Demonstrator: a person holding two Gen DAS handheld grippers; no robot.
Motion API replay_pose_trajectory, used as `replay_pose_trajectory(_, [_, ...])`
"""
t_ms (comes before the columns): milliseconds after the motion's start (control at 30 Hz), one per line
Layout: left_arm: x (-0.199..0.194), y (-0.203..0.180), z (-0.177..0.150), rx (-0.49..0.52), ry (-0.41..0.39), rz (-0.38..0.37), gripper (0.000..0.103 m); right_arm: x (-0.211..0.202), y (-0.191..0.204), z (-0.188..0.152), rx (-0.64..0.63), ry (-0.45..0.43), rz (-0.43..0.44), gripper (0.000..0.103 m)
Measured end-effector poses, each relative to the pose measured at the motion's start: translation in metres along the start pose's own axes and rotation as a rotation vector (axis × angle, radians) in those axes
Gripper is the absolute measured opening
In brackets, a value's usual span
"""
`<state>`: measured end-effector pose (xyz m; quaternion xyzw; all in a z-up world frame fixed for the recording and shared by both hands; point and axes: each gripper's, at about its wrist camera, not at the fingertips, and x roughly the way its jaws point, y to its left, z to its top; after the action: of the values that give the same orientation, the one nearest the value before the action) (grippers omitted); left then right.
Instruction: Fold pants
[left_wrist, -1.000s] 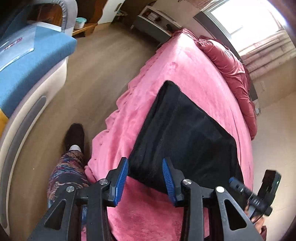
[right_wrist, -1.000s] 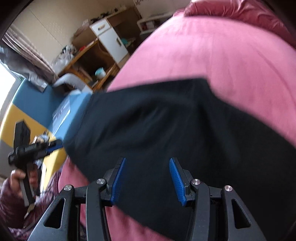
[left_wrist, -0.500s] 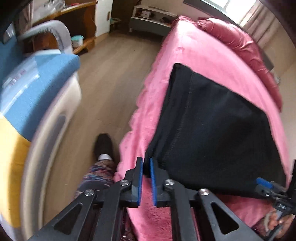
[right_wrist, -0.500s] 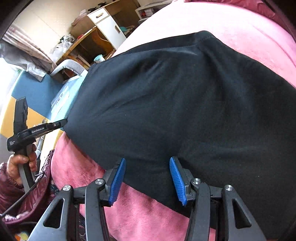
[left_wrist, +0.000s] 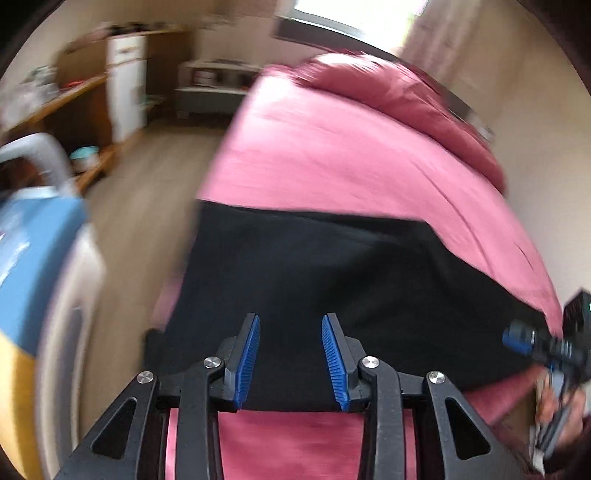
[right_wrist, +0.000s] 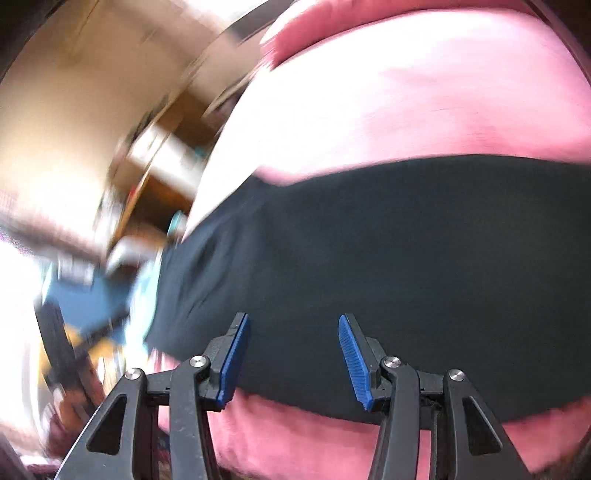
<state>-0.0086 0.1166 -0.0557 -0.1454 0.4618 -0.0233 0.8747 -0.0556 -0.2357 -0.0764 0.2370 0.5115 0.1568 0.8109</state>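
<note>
The black pants (left_wrist: 325, 280) lie folded into a flat rectangle on the pink bed cover (left_wrist: 332, 162). My left gripper (left_wrist: 290, 356) is open and empty above the near edge of the pants. My right gripper (right_wrist: 291, 358) is open and empty, also above the near edge of the pants (right_wrist: 388, 266). The right gripper also shows at the right edge of the left wrist view (left_wrist: 546, 343). Both views are blurred by motion.
A dark pink pillow or duvet roll (left_wrist: 406, 107) lies along the far side of the bed. A blue and yellow sofa (left_wrist: 33, 258) stands left of the bed across a strip of wooden floor (left_wrist: 147, 206). Shelves and a white cabinet (left_wrist: 125, 92) stand at the back.
My left gripper has opened and swung right over the pants' near edge. My right gripper stayed open. Both cameras are moving fast, so the views are now blurred.
</note>
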Motion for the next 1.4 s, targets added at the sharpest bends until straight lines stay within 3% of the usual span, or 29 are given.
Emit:
replay_pose_trajectory(133, [0.028,-0.048,-0.006,0.119,0.084,-0.094,0.035,-0.077,-0.091,0.000,0.244,-0.179,-0.091,0.051])
replay_pose_trajectory(333, [0.055,-0.098,-0.015,0.304,0.202,-0.148,0.035,-0.177,-0.217,-0.032,0.599,-0.426,-0.180,0.050])
replay_pose_trajectory(433, [0.058,-0.109,-0.016,0.358,0.220,-0.158,0.035,-0.201,-0.263,-0.050,0.734,-0.508,-0.193,0.047])
replay_pose_trajectory(567, [0.067,-0.115,-0.010,0.358,0.254,-0.167,0.035,-0.214,-0.304,-0.062,0.862,-0.589,-0.159,0.045])
replay_pose_trajectory(800, [0.080,-0.133,0.000,0.398,0.327,-0.165,0.035,-0.209,-0.337,-0.061,0.941,-0.643,-0.133,0.036])
replay_pose_trajectory(1000, [0.077,-0.138,0.028,0.372,0.260,-0.171,0.038,-0.207,-0.351,-0.045,0.941,-0.650,-0.131,0.033])
replay_pose_trajectory(1100, [0.088,-0.141,0.022,0.334,0.290,-0.194,0.038,-0.206,-0.356,-0.028,0.922,-0.622,-0.173,0.028])
replay_pose_trajectory(1167, [0.099,-0.148,0.008,0.336,0.312,-0.184,0.038,-0.209,-0.349,-0.020,0.887,-0.597,-0.219,0.018])
replay_pose_trajectory(1267, [0.109,-0.149,0.000,0.307,0.354,-0.216,0.038,-0.218,-0.331,-0.005,0.797,-0.594,-0.246,0.017])
replay_pose_trajectory(1400, [0.112,-0.151,-0.004,0.264,0.363,-0.280,0.038,-0.235,-0.294,0.009,0.656,-0.595,-0.200,0.017])
